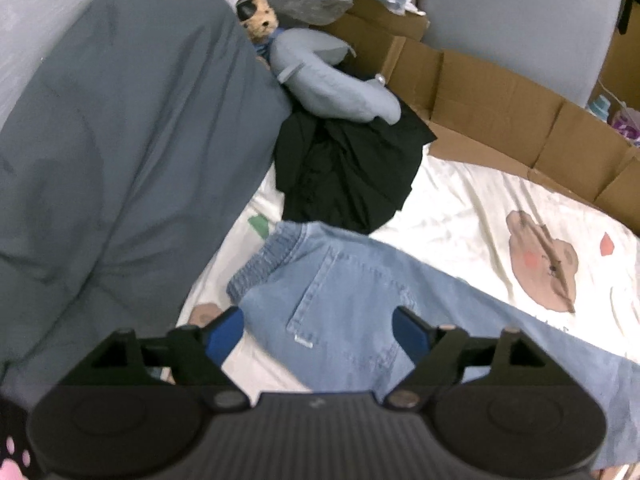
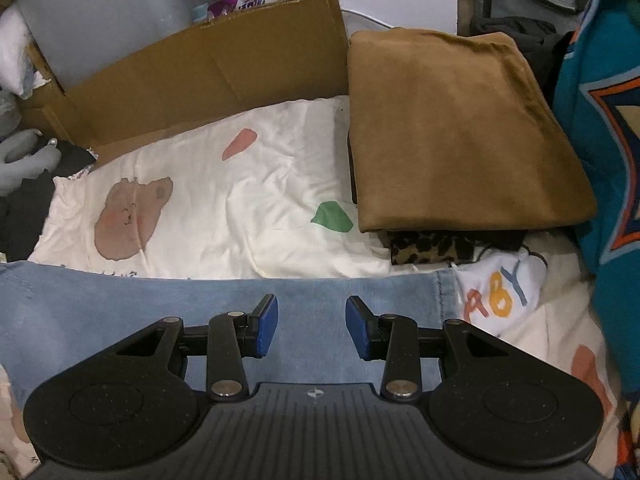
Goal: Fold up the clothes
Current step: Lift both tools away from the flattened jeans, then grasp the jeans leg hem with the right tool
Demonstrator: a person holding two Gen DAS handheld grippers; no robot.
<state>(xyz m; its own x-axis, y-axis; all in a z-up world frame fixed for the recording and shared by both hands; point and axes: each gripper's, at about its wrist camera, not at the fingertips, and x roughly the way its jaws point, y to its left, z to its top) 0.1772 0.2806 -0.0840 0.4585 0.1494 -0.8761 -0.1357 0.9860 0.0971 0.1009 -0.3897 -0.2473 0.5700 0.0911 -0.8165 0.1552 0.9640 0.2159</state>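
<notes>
So the light blue jeans (image 1: 360, 300) are lying flat across the cream bear-print sheet (image 1: 460, 216), and everything else sits around them. Left gripper (image 1: 318, 334) is spread wide over the waistband end, near the back pocket, holding nothing. Right gripper (image 2: 312, 326) is also spread, hovering over the leg end by the hem, empty too. Past the waistband there's a crumpled black garment (image 1: 348, 168) touching the jeans. Beyond the hem end sits a folded brown garment (image 2: 460, 128) on top of a leopard-print piece (image 2: 432, 250).
</notes>
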